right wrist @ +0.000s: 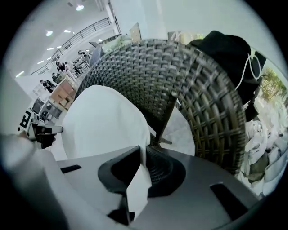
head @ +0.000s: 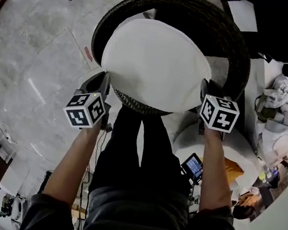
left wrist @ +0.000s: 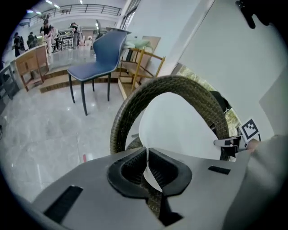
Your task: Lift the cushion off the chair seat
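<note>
Nearest the person, the left claw (head: pixel 105 81) is pinched tight on the near-left rim of the round white fabric cushion (head: pixel 154 65). The right claw (head: pixel 205 92) is clamped the same way on the near-right rim, and each has a thin fold of white cloth squeezed between its pads. Only the edge is caught, so the hold looks slender. The lift is best done slowly and without jerks, with both claws level so that neither fold takes the whole load and slips. The cushion hangs between them, tilted up over the seat of the round dark woven-wicker chair (head: pixel 228 44). Whether its far edge is clear of the seat cannot be told. Farther off, the chair's high curved back closes in round the cushion. Drawing it up and toward the near side, not straight up, should keep it from dragging on the weave.
</note>
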